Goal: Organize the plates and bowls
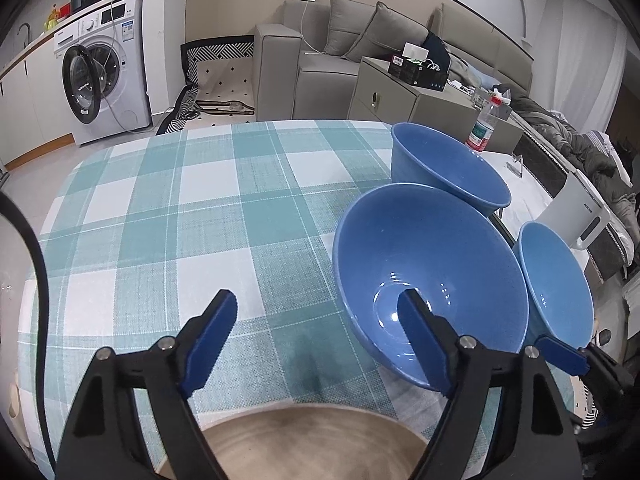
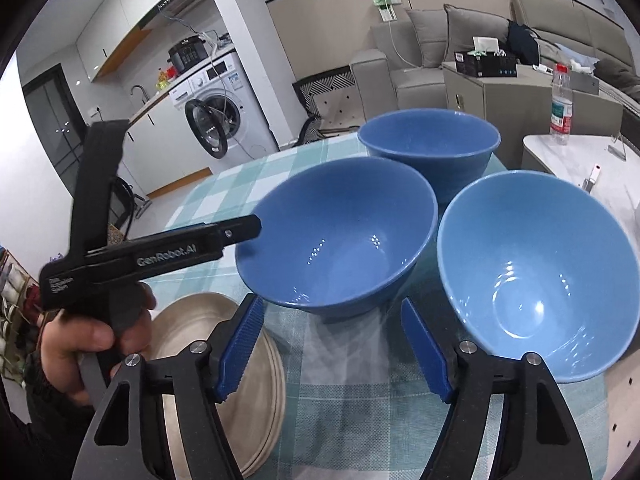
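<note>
Three blue bowls stand on the checked tablecloth (image 1: 200,208): a dark blue middle bowl (image 1: 432,276) (image 2: 340,232), a dark blue far bowl (image 1: 444,164) (image 2: 430,144), and a lighter blue bowl (image 1: 556,280) (image 2: 540,268) at the right. Beige plates (image 1: 304,444) (image 2: 224,372) lie stacked at the near edge. My left gripper (image 1: 320,312) is open above the cloth, its right finger over the middle bowl's rim; it also shows in the right wrist view (image 2: 160,256). My right gripper (image 2: 332,340) is open and empty, low before the middle bowl, between plates and light bowl.
A white side table (image 2: 568,164) with a water bottle (image 2: 560,104) stands to the right past the table edge. A washing machine (image 1: 104,76), a grey sofa (image 1: 352,56) and a cabinet (image 1: 404,96) stand behind the table.
</note>
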Demonstrator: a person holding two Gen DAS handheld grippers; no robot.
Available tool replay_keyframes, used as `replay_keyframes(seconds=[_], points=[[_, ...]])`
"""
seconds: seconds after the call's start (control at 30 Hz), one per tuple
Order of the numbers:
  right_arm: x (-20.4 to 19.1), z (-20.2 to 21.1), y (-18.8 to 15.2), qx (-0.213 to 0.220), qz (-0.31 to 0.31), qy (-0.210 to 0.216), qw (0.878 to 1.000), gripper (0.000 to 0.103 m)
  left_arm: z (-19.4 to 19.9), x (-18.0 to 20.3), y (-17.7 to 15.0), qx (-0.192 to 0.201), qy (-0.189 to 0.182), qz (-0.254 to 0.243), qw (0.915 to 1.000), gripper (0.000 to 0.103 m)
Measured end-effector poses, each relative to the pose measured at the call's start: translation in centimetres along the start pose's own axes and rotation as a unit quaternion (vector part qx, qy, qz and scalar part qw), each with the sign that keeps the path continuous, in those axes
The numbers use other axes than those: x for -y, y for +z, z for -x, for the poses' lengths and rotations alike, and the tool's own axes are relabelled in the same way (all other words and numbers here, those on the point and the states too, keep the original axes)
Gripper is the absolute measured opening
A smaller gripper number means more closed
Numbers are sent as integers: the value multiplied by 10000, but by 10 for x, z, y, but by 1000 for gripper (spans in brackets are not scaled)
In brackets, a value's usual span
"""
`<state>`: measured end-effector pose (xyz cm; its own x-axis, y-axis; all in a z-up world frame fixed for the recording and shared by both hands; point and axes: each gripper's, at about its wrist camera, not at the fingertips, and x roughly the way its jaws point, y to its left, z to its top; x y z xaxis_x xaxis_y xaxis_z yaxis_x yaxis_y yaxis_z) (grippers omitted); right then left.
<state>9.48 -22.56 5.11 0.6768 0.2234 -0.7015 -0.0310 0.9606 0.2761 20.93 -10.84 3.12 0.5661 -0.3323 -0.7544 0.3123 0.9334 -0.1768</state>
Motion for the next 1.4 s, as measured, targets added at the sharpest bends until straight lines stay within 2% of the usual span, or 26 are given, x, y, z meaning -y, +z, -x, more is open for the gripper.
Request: replay_keyframes(seconds=[0.1,0.27,0.47,0.77,0.87,1.0,1.4], points=[[-2,-9,-2,-61,-54,-116,9999,67,-4,-1,1,-62,6,-6,10000,74],[-1,-19,5,-20,-156,-202,9997,62,-13,-3,3,-221,-19,-5,9998,55],[-6,-29,9,-22,-74,-529,9986,60,-19,0,3,-327,-89,-96,9994,47],[-7,-36,10,57,87,-856,9963,45,-24,8,-1,-411,-165,-348,9984,29],[-8,-37,9,54,144,-885,9960,41,-22,14,-3,-377,-194,-510,9978,25],[-7,-37,6,36,146,-924,9956,41,-18,21,-6,-302,-76,-721,9969,25],[-13,-30,5,59,193,-901,9957,40,-3,19,-8,-208,-74,-716,9972,25]])
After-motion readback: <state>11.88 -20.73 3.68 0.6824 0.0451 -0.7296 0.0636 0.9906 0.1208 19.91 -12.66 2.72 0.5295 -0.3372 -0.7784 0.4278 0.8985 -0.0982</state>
